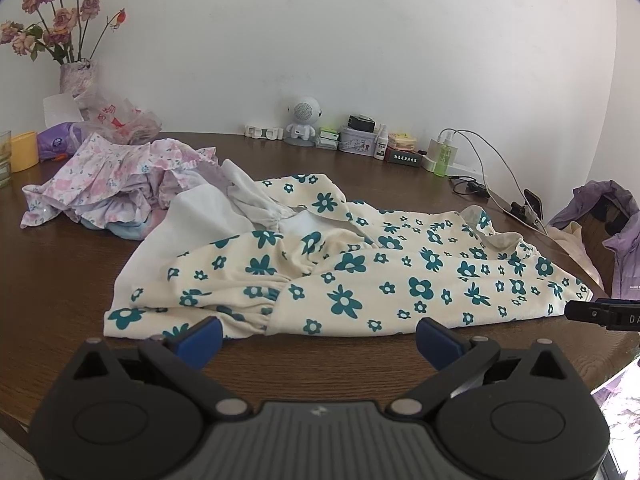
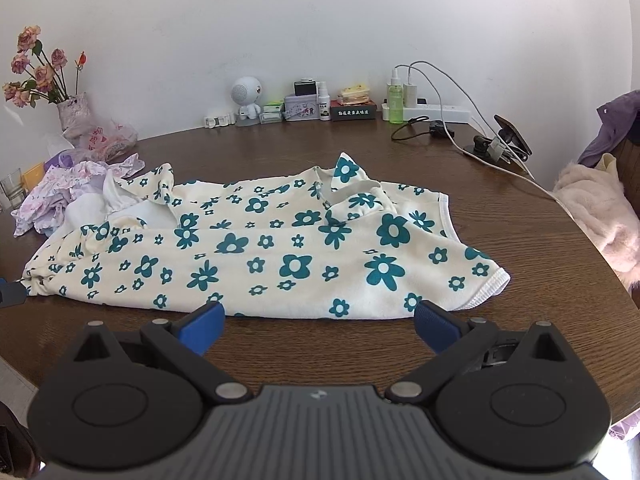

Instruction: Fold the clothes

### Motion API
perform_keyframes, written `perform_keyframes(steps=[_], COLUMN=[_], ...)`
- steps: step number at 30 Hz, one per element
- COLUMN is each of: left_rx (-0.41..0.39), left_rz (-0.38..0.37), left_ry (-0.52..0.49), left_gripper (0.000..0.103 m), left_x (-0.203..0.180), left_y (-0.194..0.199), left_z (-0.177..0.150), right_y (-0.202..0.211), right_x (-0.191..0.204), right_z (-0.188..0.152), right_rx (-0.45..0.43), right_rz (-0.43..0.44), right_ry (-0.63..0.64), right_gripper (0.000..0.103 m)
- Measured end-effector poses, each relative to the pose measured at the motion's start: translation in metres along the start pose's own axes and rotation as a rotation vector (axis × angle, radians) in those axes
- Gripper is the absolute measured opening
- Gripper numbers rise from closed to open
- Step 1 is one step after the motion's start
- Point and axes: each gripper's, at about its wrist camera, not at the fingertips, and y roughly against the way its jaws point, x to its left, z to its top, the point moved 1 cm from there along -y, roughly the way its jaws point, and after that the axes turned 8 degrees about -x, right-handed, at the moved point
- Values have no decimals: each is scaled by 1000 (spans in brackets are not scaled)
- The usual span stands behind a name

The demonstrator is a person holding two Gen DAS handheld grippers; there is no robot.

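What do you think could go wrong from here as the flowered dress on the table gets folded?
1. The flowered dress lies against the pink floral garment; a fold might drag that garment along.
2. Its skirt end is bunched with white lining exposed, so the fold may come out uneven.
3. A sweep toward the wall could snag the charging cable.

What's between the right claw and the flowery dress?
Nothing: just a bare strip of brown table between the open right claw and the flowery dress, seen in the right wrist view.
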Motion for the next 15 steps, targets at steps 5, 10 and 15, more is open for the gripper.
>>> perform_keyframes(steps=[5, 10, 15], left_rx=[2, -35, -27], left_rz=[-27, -53, -84], left_ry=[-35, -210, -434], left_gripper=[103, 103, 103], left_x=[3, 5, 4], left_y=[-13, -42, -102], left_z=[18, 70, 130], right_y=[-8, -34, -85], right_x=[-4, -13, -27], right_z=[17, 67, 129], right_rx=[-21, -65, -15], right_rz=[25, 89, 143], right_ry=[42, 216, 384], right_gripper=[103, 103, 102])
